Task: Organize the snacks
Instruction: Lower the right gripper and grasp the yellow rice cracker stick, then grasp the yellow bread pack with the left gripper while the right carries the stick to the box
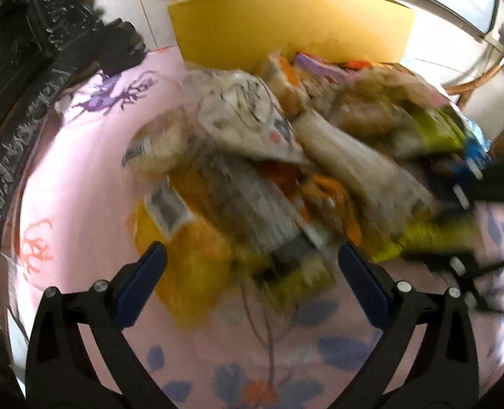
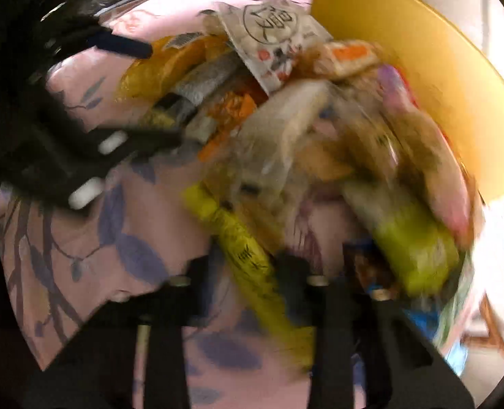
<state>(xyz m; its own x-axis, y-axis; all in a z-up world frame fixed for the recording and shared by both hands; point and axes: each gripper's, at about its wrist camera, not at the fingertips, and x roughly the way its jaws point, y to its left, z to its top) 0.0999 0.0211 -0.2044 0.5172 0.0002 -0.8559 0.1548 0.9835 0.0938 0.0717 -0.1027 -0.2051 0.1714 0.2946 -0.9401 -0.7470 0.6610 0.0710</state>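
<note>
Right hand-held gripper [image 2: 248,274]: black fingers drawn close together, clamped on the near end of a long, narrow yellow-green snack packet [image 2: 248,266] that lies at the near edge of the heap; motion blur hides the exact pad contact. Left hand-held gripper [image 1: 252,279]: blue-padded fingers [image 1: 139,286] spread wide, nothing between them, poised over the near edge of the pile above a crinkly yellow-orange plastic bag [image 1: 197,255]. Task items: a loose heap of bagged snacks [image 1: 286,156], packets overlapping and leaning on one another, resting on a pink cloth printed with blue and purple leaves [image 1: 81,184]; whether that cloth covers a bed or a counter cannot be told. Noted in the heap: a white packet with a black ink-style drawing [image 1: 248,112], a clear pack with a grey printed label [image 1: 252,204], a lime-green bag [image 1: 436,129]. Handling, as judged: light, soft, air-filled film pouches, slippery and prone to crackle; contents likely crush easily, so take hold at a sealed end seam or corner, not across the belly. Lifting one may drag or tip its neighbours. Container: a yellow cardboard box [image 1: 286,20], standing beyond the heap and touching it; its inside is not visible, contents unknown.
</note>
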